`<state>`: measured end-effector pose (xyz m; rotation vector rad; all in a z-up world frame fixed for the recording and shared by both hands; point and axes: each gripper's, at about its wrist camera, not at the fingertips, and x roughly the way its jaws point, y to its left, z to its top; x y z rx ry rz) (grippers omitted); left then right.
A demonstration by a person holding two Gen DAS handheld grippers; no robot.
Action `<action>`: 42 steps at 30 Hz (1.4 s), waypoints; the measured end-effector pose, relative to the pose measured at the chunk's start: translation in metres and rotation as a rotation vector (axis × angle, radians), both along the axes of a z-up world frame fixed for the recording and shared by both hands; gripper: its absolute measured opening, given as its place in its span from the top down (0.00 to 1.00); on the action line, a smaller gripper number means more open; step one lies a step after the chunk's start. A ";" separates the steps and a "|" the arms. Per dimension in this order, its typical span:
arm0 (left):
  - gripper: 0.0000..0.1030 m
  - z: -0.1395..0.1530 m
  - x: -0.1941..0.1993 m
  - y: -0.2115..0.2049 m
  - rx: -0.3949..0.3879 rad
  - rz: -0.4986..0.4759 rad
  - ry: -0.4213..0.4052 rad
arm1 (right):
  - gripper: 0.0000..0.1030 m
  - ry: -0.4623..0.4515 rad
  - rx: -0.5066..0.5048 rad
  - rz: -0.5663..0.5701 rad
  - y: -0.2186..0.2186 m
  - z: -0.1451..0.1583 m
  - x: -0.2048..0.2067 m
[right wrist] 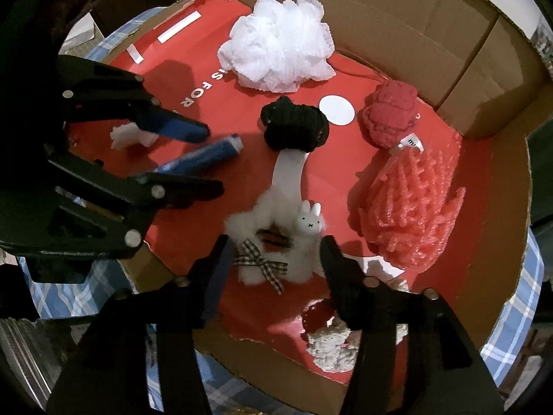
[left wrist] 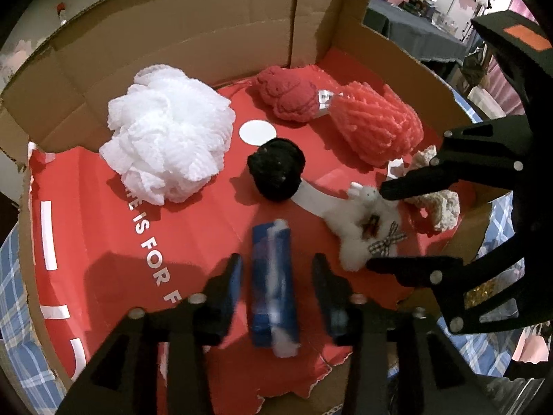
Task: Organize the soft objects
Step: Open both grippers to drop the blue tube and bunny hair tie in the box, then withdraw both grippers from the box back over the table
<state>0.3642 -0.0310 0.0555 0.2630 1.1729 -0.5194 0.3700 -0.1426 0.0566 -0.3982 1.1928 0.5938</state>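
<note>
A cardboard box (left wrist: 214, 31) with a red floor holds soft things. My left gripper (left wrist: 276, 269) is open, its jaws on either side of a blue packet (left wrist: 273, 283) with white fluff at its end; it also shows in the right wrist view (right wrist: 204, 159). My right gripper (right wrist: 273, 245) is open around a white fluffy bunny toy (right wrist: 276, 238) with a checked bow; the toy also shows in the left wrist view (left wrist: 363, 224). A white mesh pouf (left wrist: 166, 131), a black knit ball (left wrist: 276, 169), a red knit toy (left wrist: 290, 93) and a coral spiky sponge (left wrist: 376, 128) lie further in.
A cream crochet piece (right wrist: 331, 346) lies at the box's torn near edge. A blue checked cloth (right wrist: 518, 311) lies under the box. The box walls (right wrist: 397, 24) rise at the far side. Cluttered tables (left wrist: 414, 31) stand beyond.
</note>
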 end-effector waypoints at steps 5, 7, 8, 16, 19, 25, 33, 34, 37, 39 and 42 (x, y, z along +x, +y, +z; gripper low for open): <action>0.48 0.007 -0.003 0.007 -0.024 0.010 -0.025 | 0.48 -0.025 0.004 -0.032 -0.004 0.008 -0.005; 0.40 0.016 -0.008 0.012 -0.041 0.021 -0.045 | 0.48 -0.043 0.031 -0.052 -0.009 0.020 -0.011; 0.38 0.020 -0.010 0.013 -0.046 0.024 -0.055 | 0.45 -0.057 0.045 -0.067 -0.012 0.027 -0.015; 0.20 0.074 -0.056 0.040 -0.137 0.106 -0.185 | 0.28 -0.212 0.162 -0.161 -0.035 0.098 -0.067; 0.17 0.095 -0.078 0.046 -0.188 0.133 -0.230 | 0.26 -0.276 0.188 -0.184 -0.043 0.122 -0.096; 0.05 0.128 -0.126 0.056 -0.229 0.161 -0.369 | 0.19 -0.406 0.199 -0.211 -0.050 0.151 -0.154; 0.00 0.152 -0.208 0.065 -0.241 0.234 -0.595 | 0.12 -0.574 0.231 -0.254 -0.054 0.157 -0.233; 0.00 0.152 -0.217 0.066 -0.240 0.238 -0.613 | 0.12 -0.588 0.241 -0.263 -0.054 0.156 -0.243; 0.00 0.147 -0.246 0.068 -0.254 0.258 -0.650 | 0.11 -0.636 0.253 -0.283 -0.054 0.149 -0.269; 0.00 0.141 -0.258 0.069 -0.265 0.273 -0.658 | 0.11 -0.663 0.251 -0.289 -0.053 0.141 -0.284; 0.00 0.132 -0.277 0.071 -0.284 0.295 -0.679 | 0.11 -0.678 0.262 -0.300 -0.052 0.133 -0.301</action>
